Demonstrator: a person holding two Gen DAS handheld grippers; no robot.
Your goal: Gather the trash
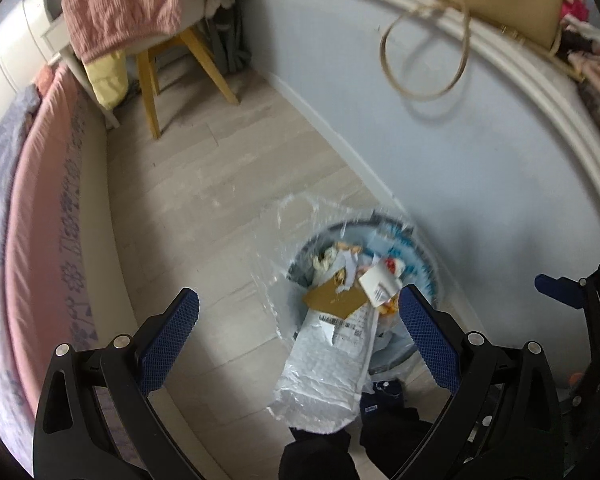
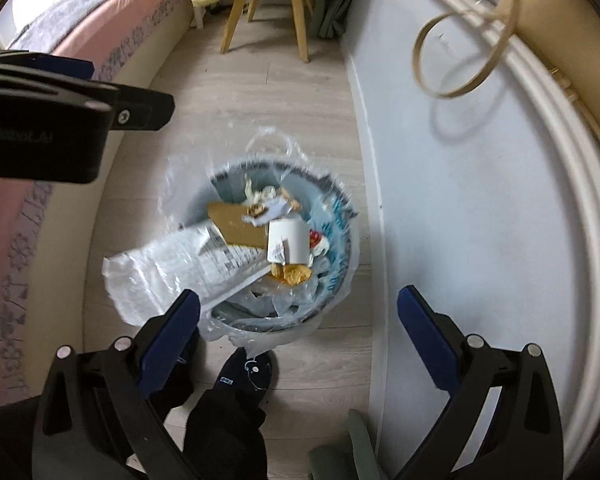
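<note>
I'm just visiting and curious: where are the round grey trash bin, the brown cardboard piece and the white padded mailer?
Round grey trash bin point(image 2: 342, 264): right wrist view, right wall.
Brown cardboard piece point(image 2: 236, 224): right wrist view, flat middle.
White padded mailer point(image 1: 324, 376): left wrist view, crinkled middle.

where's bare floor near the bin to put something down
Bare floor runs between the bed and the wall, from the bin up to the chair. The bin itself is crowded, a mailer bag spilling over its rim; feet stand below it.

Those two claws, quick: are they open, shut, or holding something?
Left gripper: open, holding nothing, above the trash bin.
Right gripper: open wide, holding nothing, above the same bin.
</note>
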